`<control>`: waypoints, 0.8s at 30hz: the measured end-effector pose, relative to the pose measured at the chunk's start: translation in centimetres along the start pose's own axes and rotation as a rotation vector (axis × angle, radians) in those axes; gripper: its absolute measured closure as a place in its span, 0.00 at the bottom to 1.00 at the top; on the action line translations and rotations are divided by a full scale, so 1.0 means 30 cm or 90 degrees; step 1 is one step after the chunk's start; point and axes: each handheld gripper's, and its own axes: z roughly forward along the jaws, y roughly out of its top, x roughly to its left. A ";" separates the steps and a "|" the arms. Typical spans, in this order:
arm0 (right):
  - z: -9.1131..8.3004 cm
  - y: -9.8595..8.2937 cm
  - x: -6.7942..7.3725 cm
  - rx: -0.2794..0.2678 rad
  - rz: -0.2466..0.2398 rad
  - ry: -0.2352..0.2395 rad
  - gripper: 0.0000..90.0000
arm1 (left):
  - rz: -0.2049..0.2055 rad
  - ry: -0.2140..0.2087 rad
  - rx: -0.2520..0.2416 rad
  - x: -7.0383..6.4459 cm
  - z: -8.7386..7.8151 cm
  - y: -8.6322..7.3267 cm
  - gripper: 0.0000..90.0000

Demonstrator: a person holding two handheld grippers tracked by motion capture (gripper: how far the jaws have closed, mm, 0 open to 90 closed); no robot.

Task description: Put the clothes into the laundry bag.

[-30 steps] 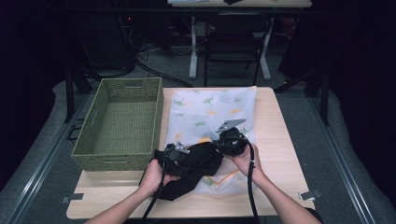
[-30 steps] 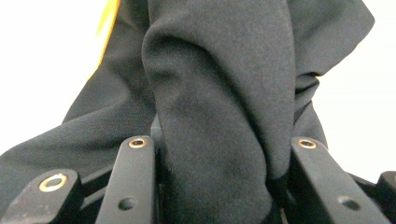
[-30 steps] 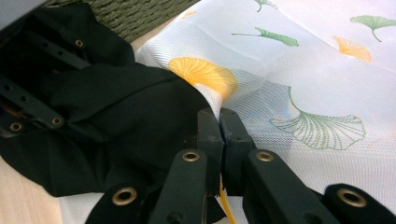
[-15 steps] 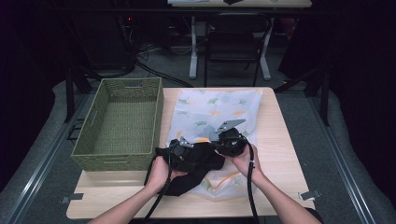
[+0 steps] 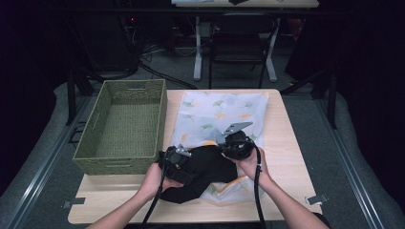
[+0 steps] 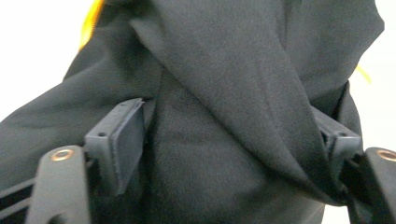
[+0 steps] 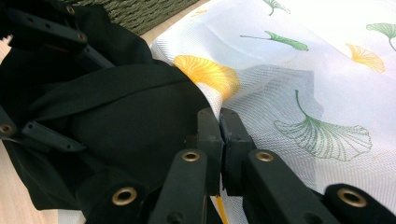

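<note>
A black cloth (image 5: pixel 205 169) lies bunched on the near end of a white leaf-print cloth (image 5: pixel 219 109) spread over the wooden table (image 5: pixel 282 143). My left gripper (image 5: pixel 177 155) is at the black cloth's left side. In the left gripper view the left gripper (image 6: pixel 229 130) is open, its jaws wide apart with folds of the black cloth (image 6: pixel 224 93) between them. My right gripper (image 5: pixel 234 143) is at the cloth's upper right edge. In the right gripper view the right gripper (image 7: pixel 219 119) is shut where the black cloth (image 7: pixel 116 121) meets the white cloth (image 7: pixel 303 84), apparently pinching the black edge.
A green woven basket (image 5: pixel 122 162) stands on the table's left side, close to the left gripper, and its wall (image 7: pixel 140 11) is in the right gripper view. Bare table runs along the right and near edges. A chair and desk legs stand beyond the far edge.
The left gripper moved slightly right toward the right gripper, then back left. The black cloth stays bunched between the two grippers and the right gripper has barely moved.
</note>
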 end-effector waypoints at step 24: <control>-0.003 0.014 0.043 -0.017 -0.017 0.017 0.99 | -0.032 0.067 -0.065 -0.010 0.065 0.061 0.63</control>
